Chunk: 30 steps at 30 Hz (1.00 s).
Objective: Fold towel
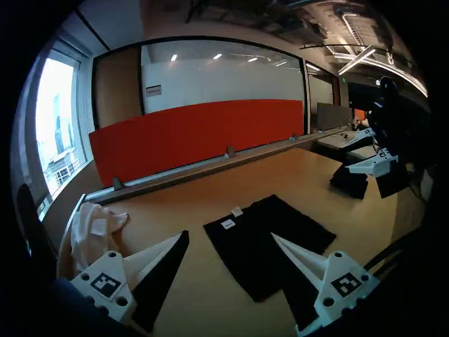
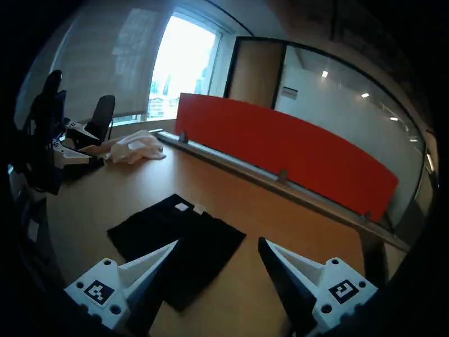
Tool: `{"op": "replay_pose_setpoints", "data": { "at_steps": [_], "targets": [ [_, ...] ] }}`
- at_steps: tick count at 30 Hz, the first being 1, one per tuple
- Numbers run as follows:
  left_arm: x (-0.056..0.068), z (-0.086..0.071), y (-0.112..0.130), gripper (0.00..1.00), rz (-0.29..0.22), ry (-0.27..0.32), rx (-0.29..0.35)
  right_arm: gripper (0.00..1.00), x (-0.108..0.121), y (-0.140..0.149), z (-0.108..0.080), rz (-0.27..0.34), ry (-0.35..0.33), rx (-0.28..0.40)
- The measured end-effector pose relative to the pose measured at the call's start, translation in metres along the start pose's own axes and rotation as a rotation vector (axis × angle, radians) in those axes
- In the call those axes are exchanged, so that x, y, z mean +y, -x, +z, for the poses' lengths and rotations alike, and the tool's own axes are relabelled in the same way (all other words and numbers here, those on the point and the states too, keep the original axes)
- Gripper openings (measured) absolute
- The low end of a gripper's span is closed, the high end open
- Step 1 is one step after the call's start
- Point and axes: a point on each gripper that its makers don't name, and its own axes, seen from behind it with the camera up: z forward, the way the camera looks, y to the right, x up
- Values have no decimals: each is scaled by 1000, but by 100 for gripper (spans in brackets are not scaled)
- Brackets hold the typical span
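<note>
The left gripper [image 1: 229,234] hovers tilted down over the wooden table [image 1: 196,196], fingers spread wide with nothing between them. A crumpled white cloth [image 1: 92,227] lies at the table's left edge, and the black towel [image 1: 252,247] lies flat just beyond the fingertips. In the right gripper view, the right gripper [image 2: 218,241] hangs above the towel's near edge, parted and empty, with a red divider [image 2: 292,146] along the table's far side
</note>
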Motion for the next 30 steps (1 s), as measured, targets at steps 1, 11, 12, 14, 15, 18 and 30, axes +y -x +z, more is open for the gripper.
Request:
{"op": "replay_pose_setpoints", "data": {
  "at_steps": [1, 11, 12, 14, 15, 18, 30],
  "targets": [
    [2, 2, 3, 97, 1, 5, -6, 100, -1, 4, 1, 2, -4, -5],
    [20, 22, 44, 97, 21, 46, -82, 100, -18, 47, 17, 3, -45, -68],
    [22, 23, 48, 97, 21, 48, -89, 100, -20, 50, 19, 3, -49, -74],
    [24, 27, 56, 97, 19, 51, -104, 100, -24, 59, 21, 2, -59, -85],
    [26, 29, 60, 97, 18, 53, -110, 100, -26, 62, 23, 2, -64, -91],
    [30, 35, 72, 97, 17, 63, -131, 100, -33, 74, 27, 0, -80, -109],
    [46, 53, 119, 97, 58, 121, -227, 100, -54, 118, 44, -12, -126, -187]
  ]
}}
